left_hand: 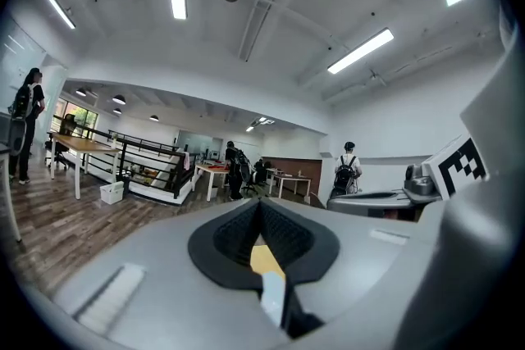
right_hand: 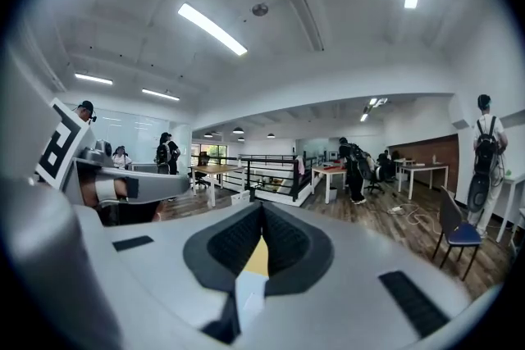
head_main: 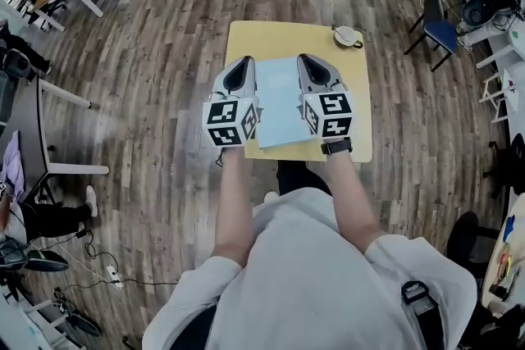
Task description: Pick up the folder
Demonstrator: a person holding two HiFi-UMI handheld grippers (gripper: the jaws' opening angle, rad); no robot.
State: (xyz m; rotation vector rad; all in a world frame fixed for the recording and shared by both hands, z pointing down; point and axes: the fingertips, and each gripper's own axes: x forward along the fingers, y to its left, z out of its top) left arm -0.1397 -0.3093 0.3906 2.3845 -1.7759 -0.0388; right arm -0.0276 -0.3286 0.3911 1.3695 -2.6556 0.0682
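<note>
A light blue folder (head_main: 279, 98) lies flat on the small yellow table (head_main: 246, 37) in the head view. My left gripper (head_main: 240, 63) hovers along the folder's left edge and my right gripper (head_main: 308, 60) along its right edge, both pointing away from me. In the left gripper view the jaws of the left gripper (left_hand: 261, 206) meet at the tips, with nothing between them. The right gripper (right_hand: 261, 209) looks the same in its own view. Through each gap I see a sliver of yellow table (left_hand: 264, 260) and a pale strip below it.
A white cup (head_main: 346, 35) stands at the table's far right corner. A blue chair (head_main: 441, 30) is off to the right on the wooden floor. Desks, railings and several people stand farther back in the room. The person's torso is close to the table's near edge.
</note>
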